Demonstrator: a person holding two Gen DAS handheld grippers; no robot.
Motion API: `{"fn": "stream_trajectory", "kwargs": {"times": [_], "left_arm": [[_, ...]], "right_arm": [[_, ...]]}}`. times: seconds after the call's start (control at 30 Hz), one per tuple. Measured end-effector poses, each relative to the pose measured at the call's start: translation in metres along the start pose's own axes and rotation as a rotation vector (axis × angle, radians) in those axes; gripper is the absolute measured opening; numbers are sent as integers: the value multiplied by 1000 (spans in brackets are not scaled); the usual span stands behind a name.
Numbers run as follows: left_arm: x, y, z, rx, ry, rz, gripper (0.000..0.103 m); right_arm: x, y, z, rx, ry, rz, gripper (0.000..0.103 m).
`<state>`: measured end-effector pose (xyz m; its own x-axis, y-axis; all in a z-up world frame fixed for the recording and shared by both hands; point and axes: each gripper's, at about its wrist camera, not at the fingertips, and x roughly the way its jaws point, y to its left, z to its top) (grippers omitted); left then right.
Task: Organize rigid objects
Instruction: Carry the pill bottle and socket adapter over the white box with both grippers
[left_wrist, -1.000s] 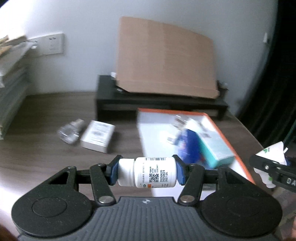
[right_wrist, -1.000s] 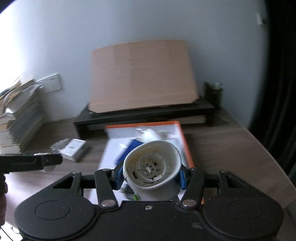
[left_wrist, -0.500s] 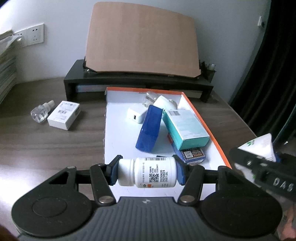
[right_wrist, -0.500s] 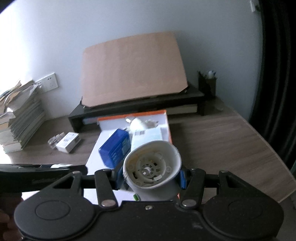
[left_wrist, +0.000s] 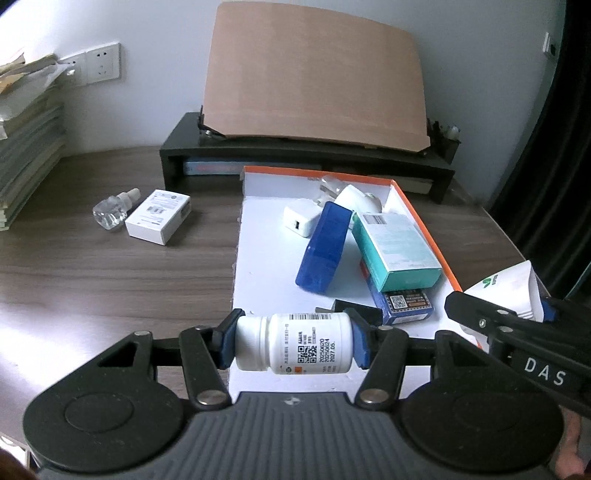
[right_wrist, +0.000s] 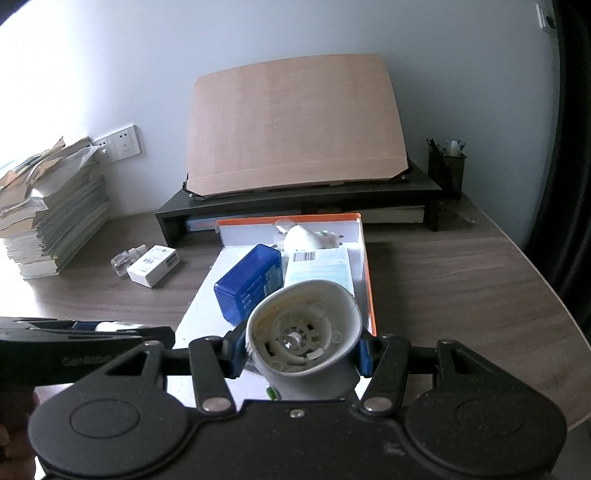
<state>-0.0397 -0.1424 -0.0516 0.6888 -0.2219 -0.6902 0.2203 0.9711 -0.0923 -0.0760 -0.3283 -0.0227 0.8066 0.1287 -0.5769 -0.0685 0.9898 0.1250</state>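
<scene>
My left gripper (left_wrist: 293, 343) is shut on a white pill bottle (left_wrist: 295, 343), held sideways above the near end of the white, orange-edged box (left_wrist: 266, 266). My right gripper (right_wrist: 301, 350) is shut on a white plastic device (right_wrist: 303, 341) with an open round base facing the camera, above the box's near right corner (right_wrist: 371, 310). The right gripper also shows in the left wrist view (left_wrist: 517, 332). Inside the box lie a blue case (left_wrist: 325, 247), a teal carton (left_wrist: 397, 245), a white charger (left_wrist: 301, 221) and a small dark blue box (left_wrist: 404, 302).
On the wooden desk left of the box lie a white carton (left_wrist: 159, 216) and a clear small bottle (left_wrist: 112, 210). A black monitor stand (left_wrist: 306, 162) with a cardboard sheet (left_wrist: 314, 74) stands behind. A stack of books (right_wrist: 51, 218) is far left; a pen holder (right_wrist: 445, 170) far right.
The left gripper has swung right from the desk items to over the box with the pill bottle. The right gripper has pulled back a little and risen, still holding the white device.
</scene>
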Motion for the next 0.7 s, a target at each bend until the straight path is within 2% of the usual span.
{"fn": "stream_trajectory", "kwargs": {"times": [0.37,0.7], "left_arm": [[-5,-1,-2,-39,2,21,58],[-2,-8,-3,-39,26,9,58]], "right_arm": [[0,-3,1,-10,7,17,65],[-2,-7,0,-12,17,7,65]]}}
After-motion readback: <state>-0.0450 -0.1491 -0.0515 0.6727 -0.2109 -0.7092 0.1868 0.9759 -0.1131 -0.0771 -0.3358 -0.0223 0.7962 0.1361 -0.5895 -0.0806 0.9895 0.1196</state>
